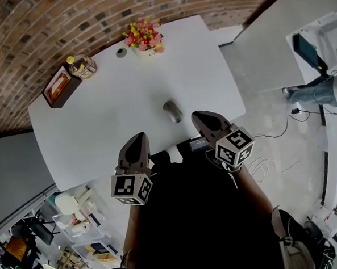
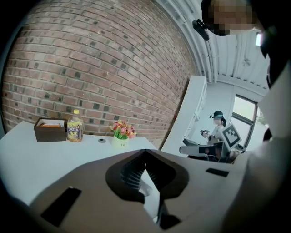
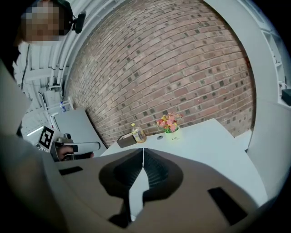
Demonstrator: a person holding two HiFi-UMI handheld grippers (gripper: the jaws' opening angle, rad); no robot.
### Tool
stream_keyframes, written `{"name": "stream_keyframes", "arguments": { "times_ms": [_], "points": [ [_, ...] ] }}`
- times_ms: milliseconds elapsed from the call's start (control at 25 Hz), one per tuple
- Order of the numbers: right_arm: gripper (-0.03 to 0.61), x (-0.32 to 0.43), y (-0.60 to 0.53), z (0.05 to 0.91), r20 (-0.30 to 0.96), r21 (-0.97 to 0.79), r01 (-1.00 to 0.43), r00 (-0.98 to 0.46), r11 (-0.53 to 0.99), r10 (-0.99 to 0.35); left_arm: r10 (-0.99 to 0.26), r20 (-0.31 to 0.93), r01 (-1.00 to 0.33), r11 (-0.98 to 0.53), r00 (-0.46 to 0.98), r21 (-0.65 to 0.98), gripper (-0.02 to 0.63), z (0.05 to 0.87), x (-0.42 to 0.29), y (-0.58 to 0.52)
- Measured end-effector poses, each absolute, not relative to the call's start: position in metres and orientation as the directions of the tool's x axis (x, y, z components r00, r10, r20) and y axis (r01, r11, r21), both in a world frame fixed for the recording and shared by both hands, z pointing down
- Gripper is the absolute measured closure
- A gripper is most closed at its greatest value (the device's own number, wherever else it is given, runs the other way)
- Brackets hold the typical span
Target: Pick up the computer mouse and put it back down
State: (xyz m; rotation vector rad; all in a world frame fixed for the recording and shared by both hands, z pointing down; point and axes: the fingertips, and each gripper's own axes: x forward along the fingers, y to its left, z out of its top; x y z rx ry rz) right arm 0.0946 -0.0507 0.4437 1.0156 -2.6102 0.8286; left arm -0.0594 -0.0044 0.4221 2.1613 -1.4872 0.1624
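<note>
**Plainly, both claws shut and the mouse alone on the table**

Over at the far left corner of the white table [image 1: 99, 124] sits an open wooden box [image 1: 58, 86], with a yellow-lidded jar [image 1: 82, 66] just to its right. Further along the far edge lies a small dark disc [image 1: 121, 51], then a little pot of pink and yellow flowers [image 1: 143, 36]. Behind all of it runs a brick wall [image 1: 48, 25].

The left gripper [image 1: 137, 138] hangs over the near edge of the table, angled a little downward, with its marker cube [image 1: 132, 188] back toward the person. In its own view the two ribbed jaws meet at their tips and nothing sits between them.

The computer mouse [image 1: 173, 111] lies flat on the table, grey and rounded, near the near edge and well apart from the things along the far side. It sits ahead of the two grippers and between them. It is closer to the right one, with bare tabletop on every side, and neither claw touches it.

The right gripper [image 1: 199, 116] points at the table from just right of the mouse, tilted down like its partner. Its jaws are pressed together and empty, tips closed on each other.

Off to the far right, past the table, a person in jeans [image 1: 319, 90] stands on the pale floor, with cables trailing nearby.
</note>
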Motion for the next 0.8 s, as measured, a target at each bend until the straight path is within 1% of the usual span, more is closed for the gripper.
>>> {"name": "stream_keyframes", "arguments": {
  "times_ms": [240,520,560,600,640,800],
  "points": [
    [0.56,0.088,-0.053,0.459,0.446,-0.387,-0.721,-0.692,0.575,-0.567,-0.835,0.363,-0.892,-0.29,0.412,0.346,0.6,0.421,-0.075,-0.005],
    [0.557,0.079,-0.055,0.483,0.51,-0.359,-0.75,-0.657,0.556,-0.556,-0.832,0.366,-0.888,-0.289,0.418,0.357,0.6,0.422,-0.089,0.002],
    [0.55,0.078,-0.056,0.488,0.52,-0.356,-0.751,-0.654,0.556,-0.55,-0.832,0.365,-0.887,-0.287,0.418,0.36,0.6,0.422,-0.091,0.003],
    [0.517,0.076,-0.055,0.493,0.531,-0.353,-0.751,-0.652,0.558,-0.542,-0.832,0.365,-0.887,-0.285,0.417,0.363,0.6,0.423,-0.093,0.004],
    [0.469,0.074,-0.055,0.498,0.542,-0.351,-0.75,-0.651,0.561,-0.531,-0.832,0.366,-0.887,-0.284,0.417,0.364,0.6,0.423,-0.094,0.005],
    [0.444,0.067,-0.055,0.519,0.584,-0.336,-0.752,-0.638,0.567,-0.501,-0.834,0.37,-0.89,-0.277,0.41,0.363,0.6,0.423,-0.099,0.006]
  ]
}}
